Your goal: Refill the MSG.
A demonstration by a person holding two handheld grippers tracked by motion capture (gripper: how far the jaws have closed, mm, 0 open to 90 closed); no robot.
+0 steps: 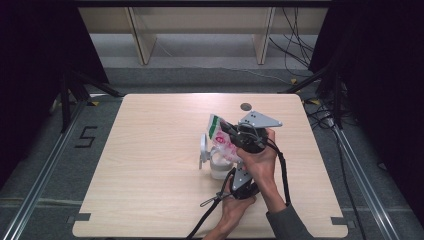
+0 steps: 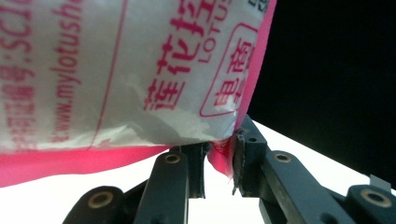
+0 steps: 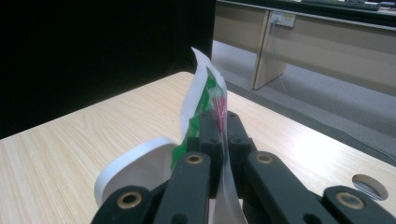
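Note:
A white bag (image 1: 218,134) with pink and green print hangs tilted above a small white tub (image 1: 218,170), whose open lid (image 1: 203,147) stands at its left. My right gripper (image 1: 228,131) is shut on the bag's green upper edge (image 3: 205,100); its jaws (image 3: 223,122) pinch the film flat. The tub's white lid (image 3: 135,163) curves just beyond them. My left gripper (image 1: 234,173) comes up from below, nearer the person. In its own view the bag (image 2: 130,70) hangs close, and the pink bottom corner (image 2: 220,156) sits pinched between the narrowly spaced jaw tips (image 2: 219,156).
The light wooden table (image 1: 150,165) has a round hole (image 1: 245,106) near its far edge, also seen as the hole (image 3: 370,186). Black cables trail from both grippers toward the person. Wooden bench legs and floor cables lie beyond the table.

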